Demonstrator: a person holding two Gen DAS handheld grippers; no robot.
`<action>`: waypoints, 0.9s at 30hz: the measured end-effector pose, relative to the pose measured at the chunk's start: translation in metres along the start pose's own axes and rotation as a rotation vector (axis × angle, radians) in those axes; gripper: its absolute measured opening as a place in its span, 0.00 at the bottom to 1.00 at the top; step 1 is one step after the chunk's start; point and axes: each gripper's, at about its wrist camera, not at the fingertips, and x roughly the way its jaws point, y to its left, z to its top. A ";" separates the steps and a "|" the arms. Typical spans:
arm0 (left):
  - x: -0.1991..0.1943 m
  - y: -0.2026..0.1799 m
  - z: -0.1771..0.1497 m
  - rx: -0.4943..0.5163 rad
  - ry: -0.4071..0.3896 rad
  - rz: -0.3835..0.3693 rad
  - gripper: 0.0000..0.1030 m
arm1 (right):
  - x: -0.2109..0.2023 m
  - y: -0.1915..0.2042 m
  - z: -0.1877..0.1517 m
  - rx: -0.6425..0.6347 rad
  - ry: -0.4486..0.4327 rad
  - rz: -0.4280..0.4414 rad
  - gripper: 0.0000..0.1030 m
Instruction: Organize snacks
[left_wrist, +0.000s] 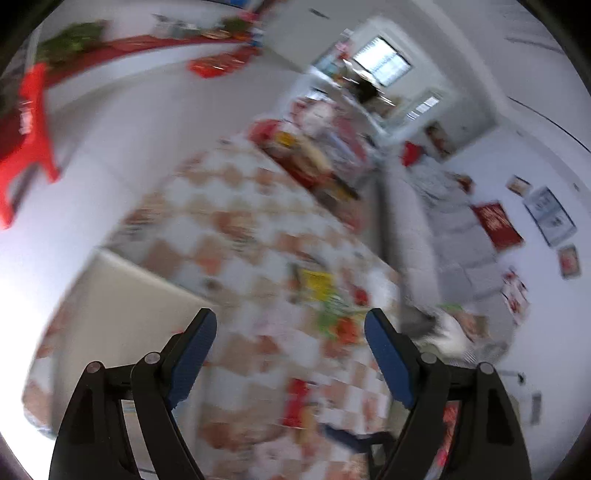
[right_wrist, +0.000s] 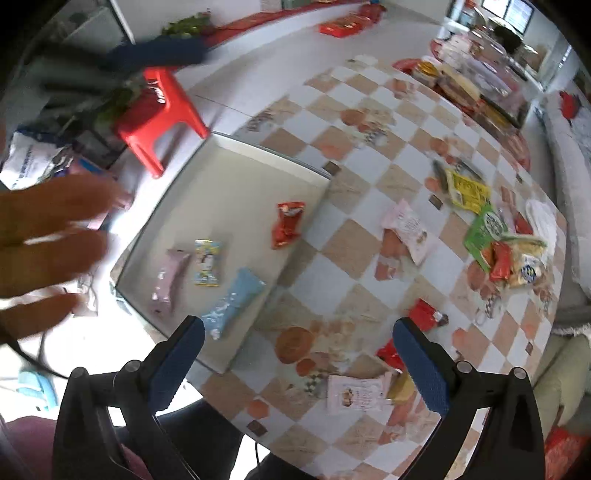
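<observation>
we see both tools held above a tabletop (right_wrist: 369, 155) covered in a checkered cloth. the right tool (right_wrist: 297, 334) has its jaws spread wide with nothing between them, and the left tool (left_wrist: 290, 323) is also wide and empty, its view badly blurred. on a pale tray (right_wrist: 236, 173) at the tabletop's left part lie four snacks: a red packet (right_wrist: 288, 223) near its far right edge, a small yellow-edged packet (right_wrist: 207, 263), a pink bar (right_wrist: 168, 280) just left of it, and a light blue packet (right_wrist: 234, 301) nearest the right tool. off the tray, loose snacks lie on the cloth: a pink packet (right_wrist: 408, 230), a yellow packet (right_wrist: 467, 190), and a heap (right_wrist: 509, 254) by the right edge. a red stool (right_wrist: 159, 114) stands beyond the tray, and a hand (right_wrist: 48, 251) shows at the left.
</observation>
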 end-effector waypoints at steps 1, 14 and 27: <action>0.004 -0.010 -0.001 0.020 0.011 -0.011 0.83 | -0.002 -0.003 -0.002 0.014 -0.003 0.005 1.00; 0.011 -0.054 -0.011 0.086 0.027 -0.013 0.83 | -0.006 -0.021 -0.014 0.050 -0.038 0.009 1.00; 0.015 -0.054 -0.013 0.098 0.039 0.048 0.83 | 0.000 -0.019 -0.014 0.053 -0.021 0.049 1.00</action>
